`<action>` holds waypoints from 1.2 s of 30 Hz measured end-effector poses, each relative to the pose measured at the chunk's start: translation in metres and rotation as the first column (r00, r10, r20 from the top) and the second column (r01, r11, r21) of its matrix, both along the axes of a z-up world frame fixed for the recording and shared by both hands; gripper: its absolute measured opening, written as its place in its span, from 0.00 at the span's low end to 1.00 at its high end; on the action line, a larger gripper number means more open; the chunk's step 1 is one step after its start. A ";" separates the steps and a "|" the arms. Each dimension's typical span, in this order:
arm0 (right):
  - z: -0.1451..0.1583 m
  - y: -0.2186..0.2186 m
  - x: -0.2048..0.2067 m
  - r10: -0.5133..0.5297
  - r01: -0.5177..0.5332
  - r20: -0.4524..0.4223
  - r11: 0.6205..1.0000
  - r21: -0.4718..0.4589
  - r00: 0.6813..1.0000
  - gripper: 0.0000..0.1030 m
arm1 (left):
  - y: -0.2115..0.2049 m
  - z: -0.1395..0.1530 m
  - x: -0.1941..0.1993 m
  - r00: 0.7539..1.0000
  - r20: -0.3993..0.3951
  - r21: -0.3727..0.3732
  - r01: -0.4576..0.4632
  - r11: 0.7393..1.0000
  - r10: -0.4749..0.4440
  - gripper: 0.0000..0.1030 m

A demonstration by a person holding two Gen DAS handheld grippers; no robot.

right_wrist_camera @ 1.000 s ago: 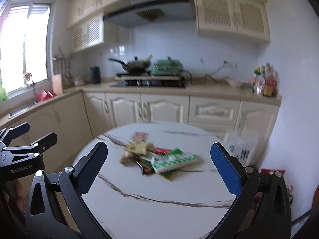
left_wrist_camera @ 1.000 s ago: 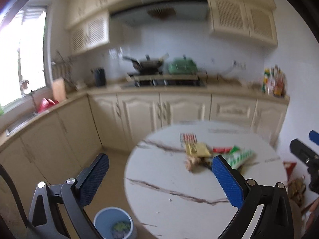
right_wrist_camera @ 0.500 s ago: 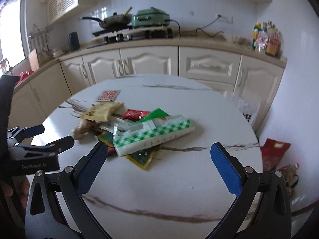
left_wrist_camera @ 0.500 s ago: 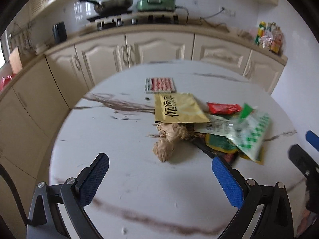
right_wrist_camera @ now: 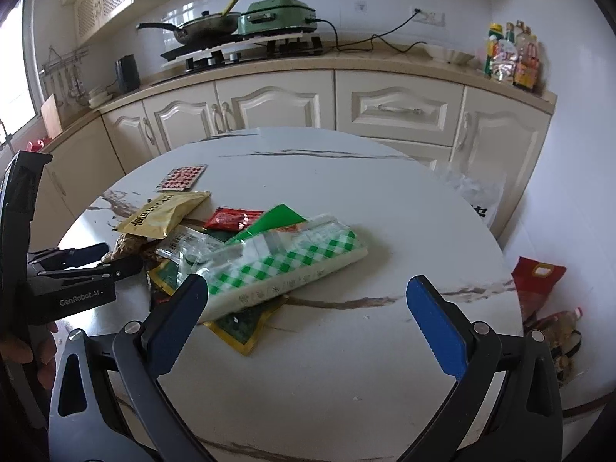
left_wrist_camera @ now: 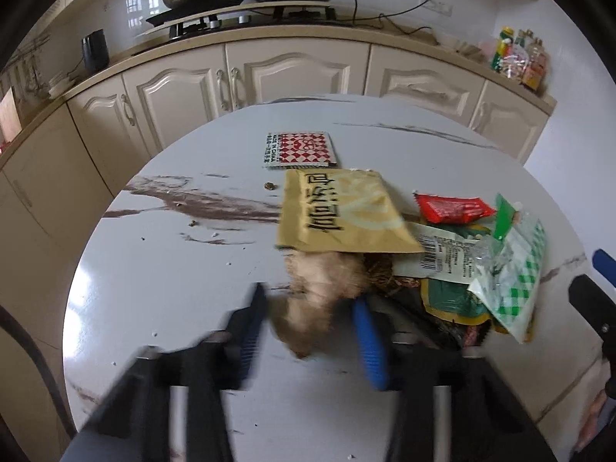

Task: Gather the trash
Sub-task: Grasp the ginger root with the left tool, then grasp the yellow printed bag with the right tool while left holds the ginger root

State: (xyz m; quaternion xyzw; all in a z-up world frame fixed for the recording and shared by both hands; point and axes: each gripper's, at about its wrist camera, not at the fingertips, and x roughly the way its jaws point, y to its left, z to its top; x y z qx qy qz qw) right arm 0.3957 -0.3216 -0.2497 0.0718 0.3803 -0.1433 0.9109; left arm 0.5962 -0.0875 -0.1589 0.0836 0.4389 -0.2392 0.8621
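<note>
Closing around a knobbly tan ginger root (left_wrist_camera: pixel 315 300), left gripper (left_wrist_camera: pixel 308 331) jaws blurred, right gripper (right_wrist_camera: pixel 308 319) jaws wide

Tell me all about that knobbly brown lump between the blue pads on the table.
It looks like a ginger root: pale tan, lumpy, rough-skinned, blurred here. It lies on the white marble-look table, its far end tucked under a yellow packet. The left gripper has just been closing around its near end; whether the pads press it yet is unclear.
</note>
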 end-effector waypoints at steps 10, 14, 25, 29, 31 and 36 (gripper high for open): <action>0.015 0.042 0.045 0.104 -0.105 0.024 0.994 0.010 0.994 1.00 | 0.036 0.000 -0.027 0.999 0.022 -0.010 -0.026 1.000 0.026 0.21; 0.014 0.070 0.080 0.143 -0.143 0.004 0.989 0.030 0.990 1.00 | 0.062 0.010 -0.036 0.998 0.034 -0.038 -0.050 0.998 0.052 0.21; -0.052 0.124 0.176 0.118 -0.101 -0.209 0.991 0.089 0.971 1.00 | 0.114 0.019 -0.052 0.997 0.046 -0.087 -0.065 0.994 0.069 0.21; -0.064 0.124 0.180 0.083 -0.071 -0.227 0.996 0.060 0.970 1.00 | 0.125 0.016 -0.057 0.998 0.029 -0.122 -0.050 0.991 0.054 0.21; -0.066 0.126 0.180 0.086 -0.082 -0.237 0.996 0.027 0.968 0.96 | 0.132 0.014 -0.057 0.998 0.011 -0.144 -0.052 0.988 0.054 0.21; -0.062 0.130 0.179 0.125 -0.126 -0.237 0.992 0.011 0.963 0.76 | 0.144 0.010 -0.053 0.999 -0.026 -0.169 -0.047 0.985 0.044 0.21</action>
